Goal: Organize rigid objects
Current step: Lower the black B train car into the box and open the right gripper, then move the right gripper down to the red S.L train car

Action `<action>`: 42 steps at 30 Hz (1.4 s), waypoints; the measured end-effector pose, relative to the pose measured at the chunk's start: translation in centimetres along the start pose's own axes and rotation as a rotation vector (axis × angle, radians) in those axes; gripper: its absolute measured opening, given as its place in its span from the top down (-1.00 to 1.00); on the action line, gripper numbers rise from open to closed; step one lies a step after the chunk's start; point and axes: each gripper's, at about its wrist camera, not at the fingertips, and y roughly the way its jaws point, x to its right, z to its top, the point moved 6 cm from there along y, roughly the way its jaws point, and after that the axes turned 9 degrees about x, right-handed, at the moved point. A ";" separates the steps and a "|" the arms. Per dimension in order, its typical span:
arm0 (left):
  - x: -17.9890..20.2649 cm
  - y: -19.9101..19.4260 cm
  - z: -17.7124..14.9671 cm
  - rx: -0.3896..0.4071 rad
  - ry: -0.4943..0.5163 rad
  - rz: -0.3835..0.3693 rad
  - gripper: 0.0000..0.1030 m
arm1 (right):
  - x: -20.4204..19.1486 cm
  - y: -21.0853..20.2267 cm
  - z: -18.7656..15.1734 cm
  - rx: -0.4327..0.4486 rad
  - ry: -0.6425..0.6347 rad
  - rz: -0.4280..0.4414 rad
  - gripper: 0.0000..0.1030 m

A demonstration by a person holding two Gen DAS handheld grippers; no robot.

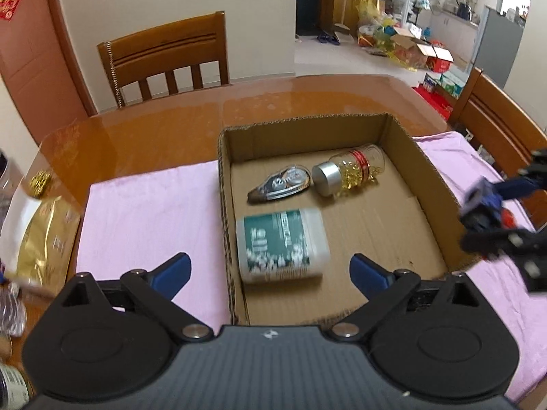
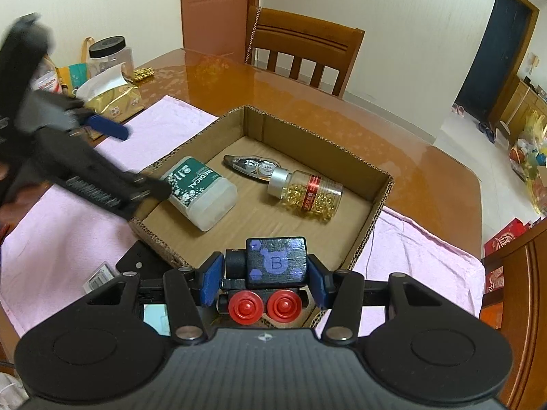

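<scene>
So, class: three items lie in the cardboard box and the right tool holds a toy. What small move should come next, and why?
Probably carry the right tool forward over the cardboard box rim, then open: the black toy train with red wheels is clamped just short of it.

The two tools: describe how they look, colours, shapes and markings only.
Both match. The left tool and right tool each have a black ribbed body, two round black side discs, black link bars with silver pivot pins, blue finger pads, and a small white emblem on the body. No cables or sleeves show.
</scene>
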 end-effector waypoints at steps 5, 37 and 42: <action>0.1 -2.2 -1.0 0.021 0.004 0.016 -0.93 | 0.7 2.3 0.7 -0.032 0.061 -0.005 -0.10; -1.8 -4.6 -5.3 -0.002 -0.085 0.094 -0.93 | 1.9 2.9 -1.1 0.005 0.238 -0.189 -1.00; -1.6 -4.8 -6.6 -0.011 -0.073 0.110 -0.93 | 0.8 1.2 -4.0 0.004 0.260 -0.185 -1.00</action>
